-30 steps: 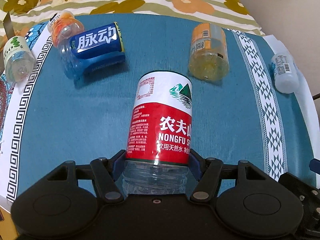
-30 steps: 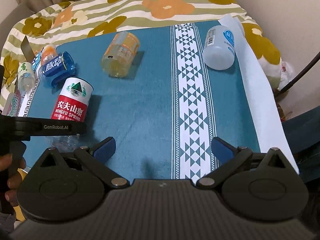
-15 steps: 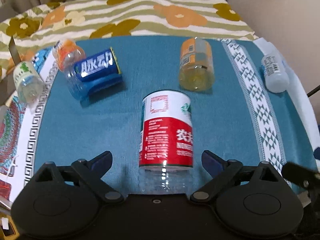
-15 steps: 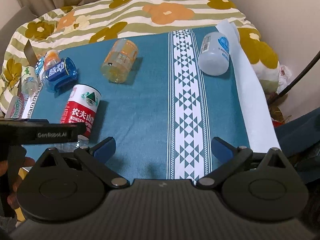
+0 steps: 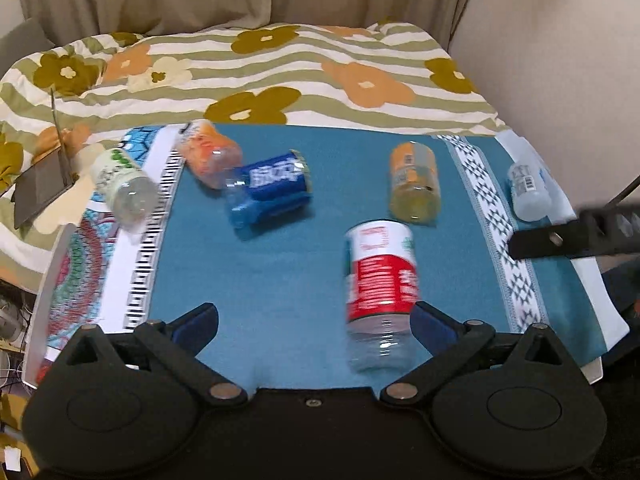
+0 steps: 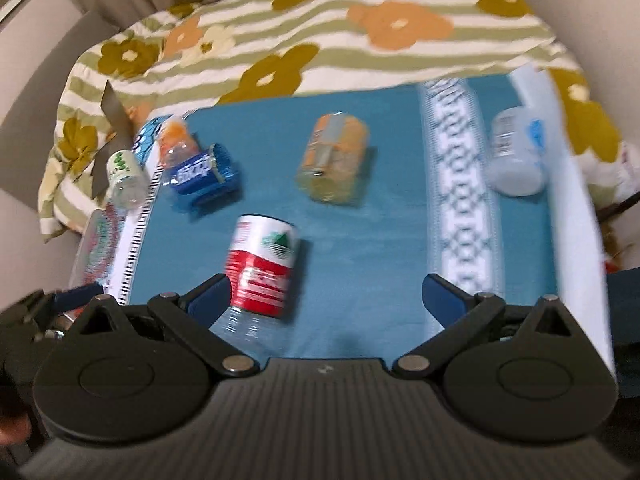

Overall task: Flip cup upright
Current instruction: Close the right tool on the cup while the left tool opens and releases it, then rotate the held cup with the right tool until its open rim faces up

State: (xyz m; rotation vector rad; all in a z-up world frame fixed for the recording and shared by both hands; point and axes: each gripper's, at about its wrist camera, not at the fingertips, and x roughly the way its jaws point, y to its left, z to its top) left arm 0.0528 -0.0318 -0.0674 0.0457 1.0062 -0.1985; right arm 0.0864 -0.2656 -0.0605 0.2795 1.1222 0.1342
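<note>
A clear cut-bottle cup with a red and white label [image 5: 380,276] stands on the teal cloth [image 5: 280,272], its clear part at the bottom; it also shows in the right wrist view [image 6: 262,268]. My left gripper [image 5: 314,318] is open and empty, pulled back from the cup, which stands just inside its right finger. My right gripper [image 6: 326,294] is open and empty, with the cup by its left finger. Both views are blurred by motion.
Other cups stand on the cloth: a blue one [image 5: 270,188], an orange one [image 5: 208,152], a yellow-orange one [image 5: 414,180], a clear green-label one [image 5: 122,180] at left and a clear white one [image 5: 528,188] at right. A flowered quilt [image 5: 280,72] lies behind.
My left gripper opened and let go of the red-label cup, then pulled back and up. The cup stays standing on the cloth. My right gripper also rose and shifted left.
</note>
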